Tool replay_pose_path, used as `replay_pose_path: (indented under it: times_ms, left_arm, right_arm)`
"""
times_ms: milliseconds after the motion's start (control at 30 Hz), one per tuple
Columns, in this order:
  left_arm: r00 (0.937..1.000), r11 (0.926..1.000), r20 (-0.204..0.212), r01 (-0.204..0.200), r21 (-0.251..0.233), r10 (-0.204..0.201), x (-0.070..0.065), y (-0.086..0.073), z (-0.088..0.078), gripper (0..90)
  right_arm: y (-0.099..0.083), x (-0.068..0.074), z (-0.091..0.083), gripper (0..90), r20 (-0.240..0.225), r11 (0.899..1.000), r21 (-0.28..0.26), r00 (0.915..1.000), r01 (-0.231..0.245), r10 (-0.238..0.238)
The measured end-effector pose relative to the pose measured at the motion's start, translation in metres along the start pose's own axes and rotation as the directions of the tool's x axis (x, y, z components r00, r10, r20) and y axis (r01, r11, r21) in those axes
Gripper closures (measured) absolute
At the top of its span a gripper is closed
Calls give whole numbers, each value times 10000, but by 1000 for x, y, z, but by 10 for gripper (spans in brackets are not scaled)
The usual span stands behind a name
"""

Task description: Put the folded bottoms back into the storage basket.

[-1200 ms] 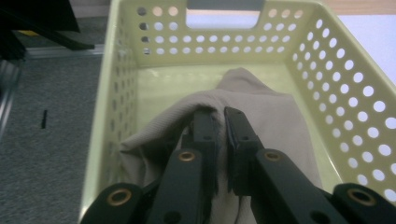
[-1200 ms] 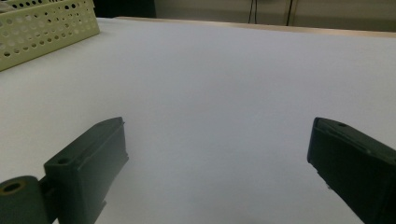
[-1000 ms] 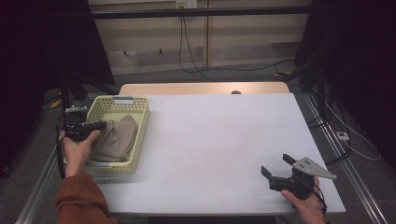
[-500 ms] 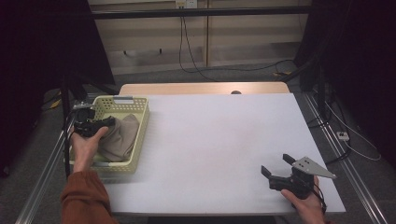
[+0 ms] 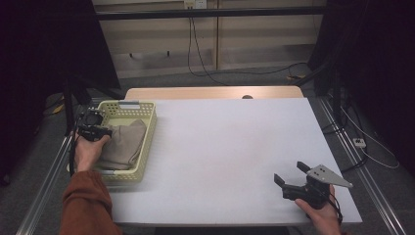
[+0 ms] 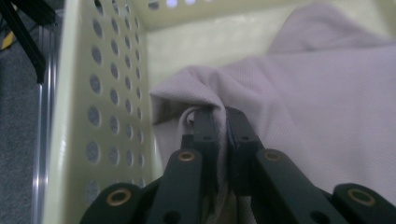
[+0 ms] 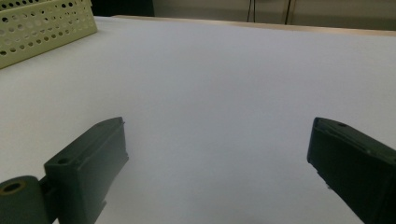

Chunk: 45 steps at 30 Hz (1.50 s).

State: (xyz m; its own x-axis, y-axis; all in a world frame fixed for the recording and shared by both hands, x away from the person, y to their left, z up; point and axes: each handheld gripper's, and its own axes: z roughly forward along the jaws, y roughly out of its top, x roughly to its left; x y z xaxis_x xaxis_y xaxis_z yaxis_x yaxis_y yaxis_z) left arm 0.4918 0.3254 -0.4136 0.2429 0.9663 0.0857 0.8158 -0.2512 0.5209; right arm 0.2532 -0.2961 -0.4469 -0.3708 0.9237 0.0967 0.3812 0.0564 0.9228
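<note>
- Left gripper (image 5: 100,131): reaches into the yellow-green basket (image 5: 147,142) at the bench's left edge, toward the far corner. In the left gripper view its fingers (image 6: 205,135) are pinched together on a fold of the beige cloth (image 6: 303,126); the fabric runs up between the two pads and bunches over their tips.
- Beige cloth (image 5: 125,144): lies crumpled inside the basket and covers most of its floor. The gripped fold sits near the basket's perforated side wall (image 6: 107,107), close to one inner corner. The rest of the cloth spreads away from that wall.
- Basket: perforated plastic with a pale handle strip on its far rim. It stands on the white bench (image 5: 230,147), with its outer side along the bench's left edge.
- Right gripper (image 5: 292,180): held low over the bench near the near right corner, well apart from the basket. Its fingers (image 7: 93,158) stand wide apart with bare bench surface between them; nothing is gripped.
- In the right gripper view a corner of the basket (image 7: 46,21) shows far off at the upper left.
- Person: a rust-coloured sleeve (image 5: 85,205) covers the left forearm at the bench's near left.
</note>
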Motion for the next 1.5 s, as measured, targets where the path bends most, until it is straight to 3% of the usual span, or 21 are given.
replay_pose_path:
  times_ms: [200, 300, 433, 500, 600, 700, 767, 867, 1033, 1267, 1333, 1400, 1500]
  left_arm:
    - [9997, 9974, 163, 194, 692, -206, 0, 0, 4, 848]
    - [9981, 9956, 512, 283, 896, -330, -2, 1, 3, 849]
    - [9898, 9938, 1339, 350, 1059, -491, -9, 2, 2, 849]
    - [9906, 9929, 1333, 157, 1180, -315, -14, 4, 0, 849]
    - [9889, 9922, 1444, 183, 1234, -362, -15, 3, 0, 849]
    - [9853, 9946, 1663, 226, 1009, -392, -10, 1, -1, 848]
    - [9865, 9963, 1597, 225, 833, -357, -7, -2, -1, 847]
    - [9919, 9977, 1259, 105, 670, -189, -5, -3, 0, 844]
    - [9950, 9984, 863, 480, 313, -506, -3, -2, -1, 844]
    - [9909, 9977, 1164, 684, -6, -679, 0, -5, -8, 838]
    - [9907, 9974, 1196, 682, -233, -649, 0, -5, -12, 800]
    - [9922, 9966, 1139, 568, -595, -497, 2, -5, -17, 699]
    - [9925, 9896, 1147, 583, -1312, -433, 2, -6, -24, 622]
  right_arm:
    - [0, 0, 1, 45, 13, 10000, 32, 10000, 13, -13]
    - [0, 0, 1, 45, -8, 10000, 49, 10000, 39, -39]
    - [0, 0, 1, 45, -9, 10000, 59, 10000, 31, -31]
    - [0, 0, 1, 45, -10, 10000, 60, 10000, 33, -33]
    - [0, 0, 1, 45, -7, 10000, 64, 10000, 25, -25]
    - [0, 0, 1, 45, 9, 10000, 68, 10000, 13, -13]
    - [0, -1, 1, 45, 7, 10000, 60, 10000, 16, -16]
    - [0, -1, 1, 45, 17, 10000, 68, 10000, 8, -8]
    - [0, -1, 0, 45, 26, 10000, 40, 10000, -24, 23]
    - [0, -1, 0, 45, 29, 10000, 32, 10000, -15, 15]
    - [0, -1, 0, 45, 34, 10000, 26, 10000, -20, 20]
    - [0, -1, 0, 45, 30, 10000, 33, 10000, -20, 20]
    - [0, -1, 0, 45, 28, 10000, 36, 10000, -17, 16]
